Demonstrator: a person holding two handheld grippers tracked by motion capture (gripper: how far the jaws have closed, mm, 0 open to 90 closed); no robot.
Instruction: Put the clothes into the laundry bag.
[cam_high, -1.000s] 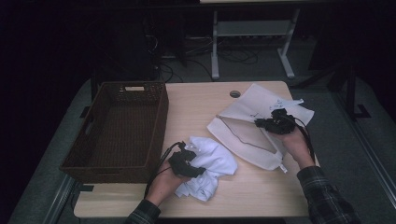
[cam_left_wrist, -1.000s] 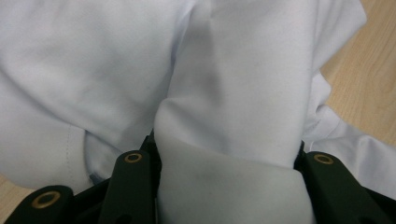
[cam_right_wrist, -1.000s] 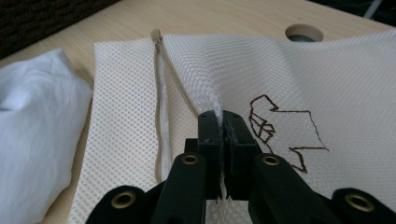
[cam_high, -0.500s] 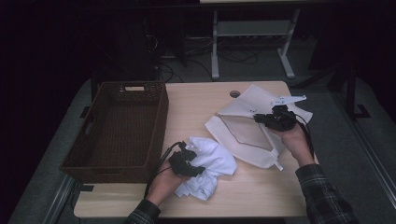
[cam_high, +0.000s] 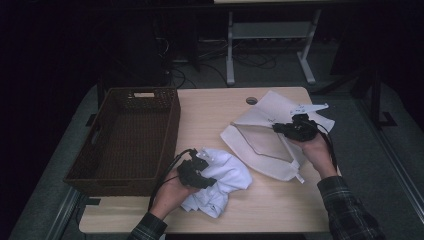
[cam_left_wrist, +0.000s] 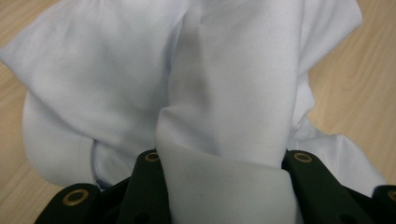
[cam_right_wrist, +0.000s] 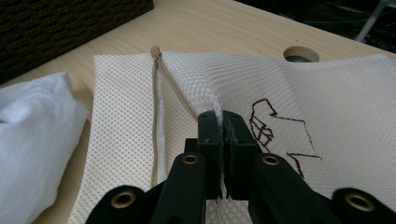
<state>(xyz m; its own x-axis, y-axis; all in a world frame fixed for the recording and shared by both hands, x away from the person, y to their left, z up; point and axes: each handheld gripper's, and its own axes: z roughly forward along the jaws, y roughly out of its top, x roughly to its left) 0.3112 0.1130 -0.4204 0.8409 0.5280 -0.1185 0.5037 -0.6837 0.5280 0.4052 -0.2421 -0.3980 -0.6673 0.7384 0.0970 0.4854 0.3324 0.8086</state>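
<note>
A crumpled white cloth lies near the table's front edge. My left gripper is on its left side. In the left gripper view a thick fold of the cloth fills the gap, and the jaws of the left gripper have just been closing and press on it. At the right, a white mesh zip bag lies flat with its upper layer raised. My right gripper is shut on that raised edge. The right gripper pinches the mesh beside the zipper.
A dark wicker basket stands at the left of the table, and its wall shows in the right gripper view. A round cable hole sits near the far edge. Desk legs and cables lie beyond the table.
The white cloth has bunched slightly tighter at the left gripper. The right hand and the mesh bag have kept their place.
</note>
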